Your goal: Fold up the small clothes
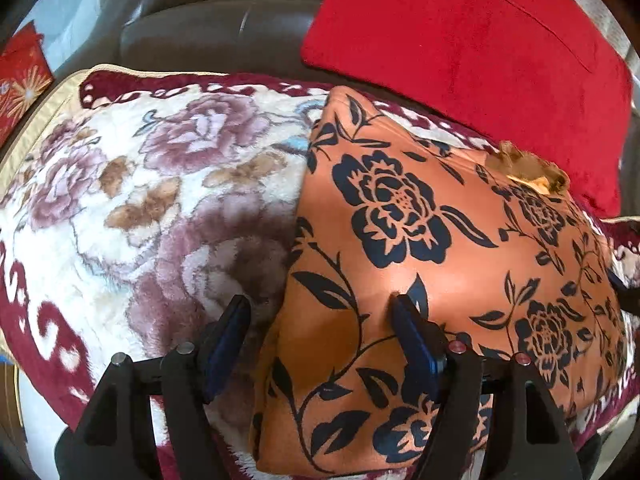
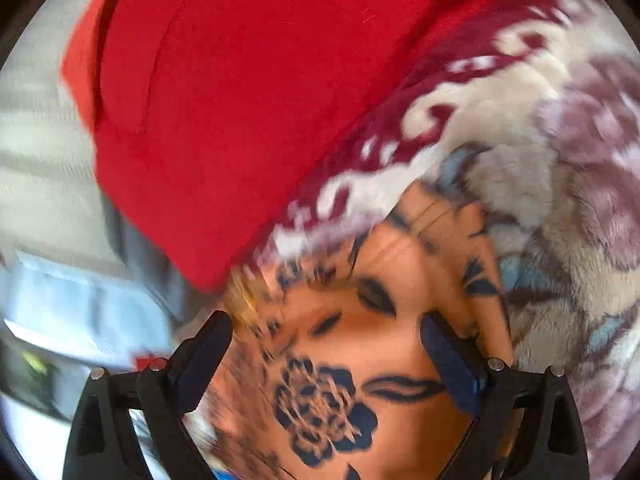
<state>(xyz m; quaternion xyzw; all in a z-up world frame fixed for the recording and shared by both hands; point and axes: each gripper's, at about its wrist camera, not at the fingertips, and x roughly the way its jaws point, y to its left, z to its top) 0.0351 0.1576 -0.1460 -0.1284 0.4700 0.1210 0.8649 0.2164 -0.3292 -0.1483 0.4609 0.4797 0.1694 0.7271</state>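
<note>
- A slip of the satiny orange floral garment (image 1: pixel 420 240) off the plush floral blanket (image 1: pixel 140 200) is risked if only one layer is pinched.
- The garment is seen folded, just beside the red cushion (image 1: pixel 460 48).
- Left gripper (image 1: pixel 320 320) and right gripper (image 2: pixel 326 334) are held apart, nothing clamped.

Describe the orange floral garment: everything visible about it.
The orange garment is smooth, slightly shiny cloth printed with dark navy roses, leaves and vines. It lies spread, roughly rectangular, on the plush floral blanket, its left edge straight, a frayed lighter patch at the far right corner beside the red cushion. Neither open gripper clamps it.
</note>
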